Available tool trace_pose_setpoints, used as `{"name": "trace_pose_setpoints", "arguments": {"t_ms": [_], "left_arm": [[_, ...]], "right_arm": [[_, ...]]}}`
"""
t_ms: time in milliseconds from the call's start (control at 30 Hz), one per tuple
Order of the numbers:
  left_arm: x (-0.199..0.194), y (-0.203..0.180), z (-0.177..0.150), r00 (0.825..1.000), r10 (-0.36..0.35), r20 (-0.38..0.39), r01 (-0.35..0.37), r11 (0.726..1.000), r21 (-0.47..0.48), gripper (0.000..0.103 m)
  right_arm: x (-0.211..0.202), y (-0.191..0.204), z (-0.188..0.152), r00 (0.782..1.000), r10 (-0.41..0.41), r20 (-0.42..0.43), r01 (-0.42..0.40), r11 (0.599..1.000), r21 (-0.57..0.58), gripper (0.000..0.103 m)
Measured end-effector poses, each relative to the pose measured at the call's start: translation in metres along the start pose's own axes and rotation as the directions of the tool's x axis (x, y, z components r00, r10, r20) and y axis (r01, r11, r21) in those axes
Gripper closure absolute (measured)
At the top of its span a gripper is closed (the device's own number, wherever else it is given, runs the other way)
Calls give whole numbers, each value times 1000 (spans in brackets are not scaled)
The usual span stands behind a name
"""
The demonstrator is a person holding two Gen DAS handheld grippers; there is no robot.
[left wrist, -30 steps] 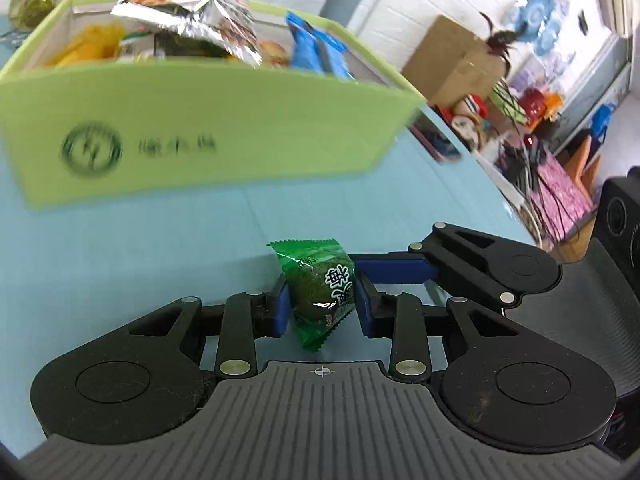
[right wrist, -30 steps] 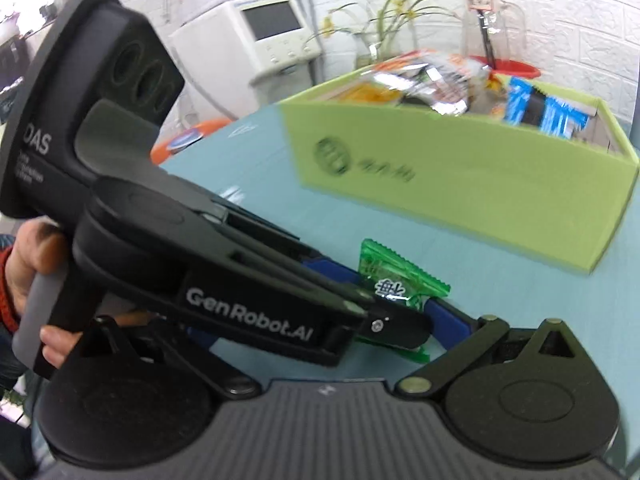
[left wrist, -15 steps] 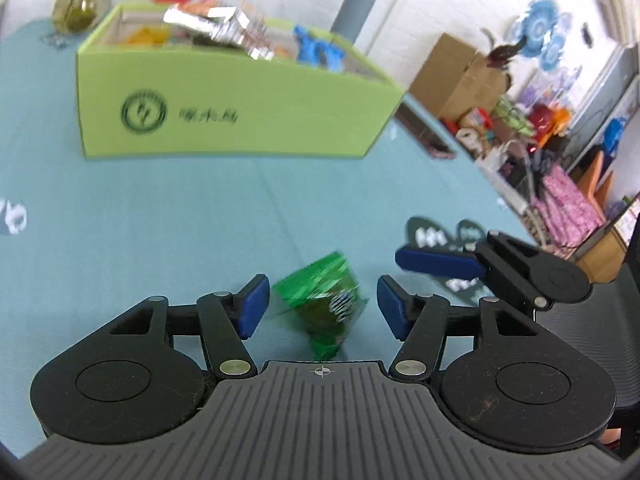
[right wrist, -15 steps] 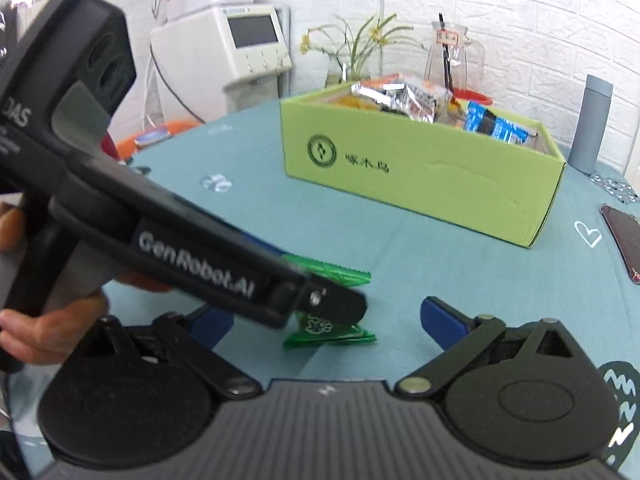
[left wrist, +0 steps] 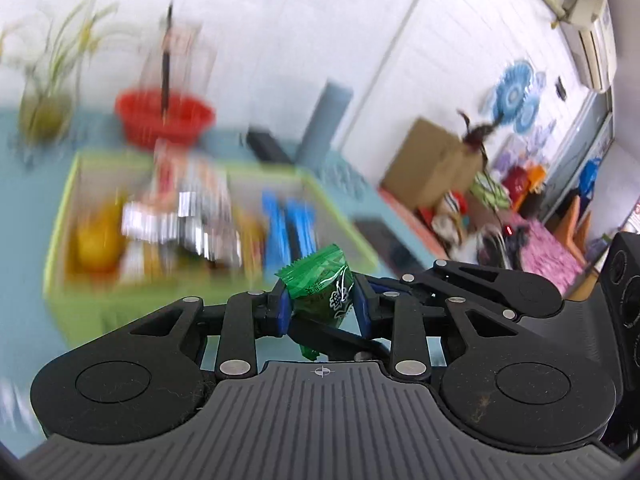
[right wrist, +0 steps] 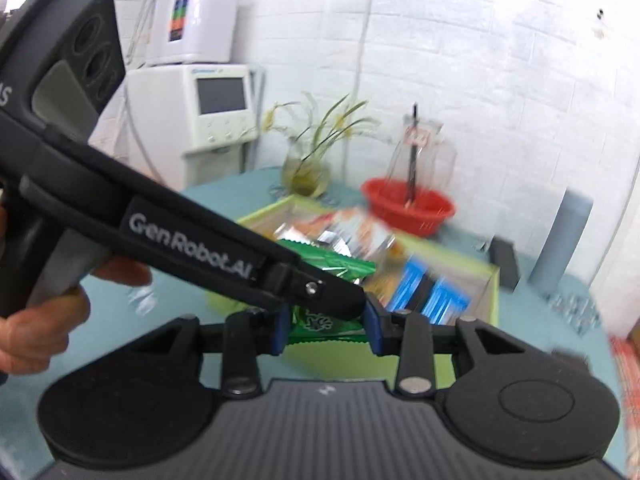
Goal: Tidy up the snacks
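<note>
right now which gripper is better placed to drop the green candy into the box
Hard to separate: both the left gripper and right gripper are shut on the green candy, raised near the green box. Slight edge left: its view looks down into the box.

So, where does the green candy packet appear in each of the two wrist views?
Left wrist: the green candy packet sits at lower centre, between the blue pads of the left tool.
Right wrist: the packet sits at lower centre, between the pads of the right tool, partly behind the left tool's finger.
Shared landmark: the red basket behind the green snack box.
</note>
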State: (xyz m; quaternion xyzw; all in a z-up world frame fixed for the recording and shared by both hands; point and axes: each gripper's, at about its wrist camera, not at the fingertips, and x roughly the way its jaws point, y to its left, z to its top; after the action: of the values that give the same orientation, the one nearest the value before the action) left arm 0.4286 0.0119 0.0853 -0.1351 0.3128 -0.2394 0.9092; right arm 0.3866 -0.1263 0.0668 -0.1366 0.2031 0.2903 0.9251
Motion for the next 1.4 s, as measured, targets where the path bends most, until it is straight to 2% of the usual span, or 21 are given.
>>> {"name": "trace_pose_setpoints", "arguments": {"t_ms": [67,167,333,400,433,500,533,567,600,633,667,700,800,933,1033,1133,1233,1267,1300,1367,1400], "left_arm": [[19,4,26,1000,23,11,-24,1000,14,95],[53,17,47,998,60,-6,-60,998,19,95],[105,44,36,989,131,-71,-130,991,25,91],[111,40,27,989,145,-42,-141,987,79,91],[110,38,26,987,154,-34,-151,984,94,91],[109,37,28,987,158,-27,-154,982,106,84],[105,36,29,988,152,-20,-149,984,94,79],[99,36,30,990,140,-2,-139,987,76,65],[89,35,30,992,125,30,-126,991,53,49],[76,32,31,990,122,74,-125,992,30,42],[63,28,30,986,128,109,-131,991,23,29],[49,22,30,978,148,148,-153,988,24,23],[0,4,21,954,175,245,-193,980,50,21],[-64,-18,-5,933,194,304,-213,977,29,16],[-101,-35,-37,921,218,321,-240,970,29,14],[-133,-51,-78,902,270,336,-294,956,21,12],[-156,-63,-123,898,311,310,-327,945,-2,11],[-162,-66,-137,894,327,307,-341,940,-10,11],[-168,-70,-154,882,357,308,-370,929,-18,11],[-178,-75,-187,850,416,324,-426,904,-44,12],[-183,-76,-206,842,432,323,-437,897,-60,15]], "right_arm": [[23,-16,16,1000,-14,-10,14,1000,3,61],[62,-37,25,998,-17,-55,18,1000,21,61],[116,-59,9,986,35,-161,-21,996,83,60],[122,-57,2,987,34,-157,-25,998,58,53],[122,-56,0,989,28,-148,-21,998,52,46],[120,-59,-2,989,33,-141,-23,997,76,33],[115,-62,-2,991,37,-128,-25,995,99,19],[110,-63,-2,994,21,-108,-9,994,113,13],[103,-63,-1,997,4,-83,6,994,113,12],[92,-63,0,998,-11,-58,17,994,110,11],[80,-63,0,999,-22,-32,26,994,107,10],[67,-62,0,999,-30,-12,31,994,104,10],[21,-55,-6,998,-60,28,56,993,105,9],[-39,-34,-25,997,-69,46,61,986,155,9],[-81,-12,-43,996,-67,55,54,978,202,9],[-120,11,-64,995,-80,65,61,966,250,9],[-152,31,-87,990,-129,48,108,942,317,9],[-166,40,-96,985,-166,40,142,928,344,9],[-179,48,-106,978,-208,37,180,913,367,9],[-206,66,-129,944,-327,36,279,854,438,9],[-217,75,-140,923,-384,30,323,815,481,9]]}}
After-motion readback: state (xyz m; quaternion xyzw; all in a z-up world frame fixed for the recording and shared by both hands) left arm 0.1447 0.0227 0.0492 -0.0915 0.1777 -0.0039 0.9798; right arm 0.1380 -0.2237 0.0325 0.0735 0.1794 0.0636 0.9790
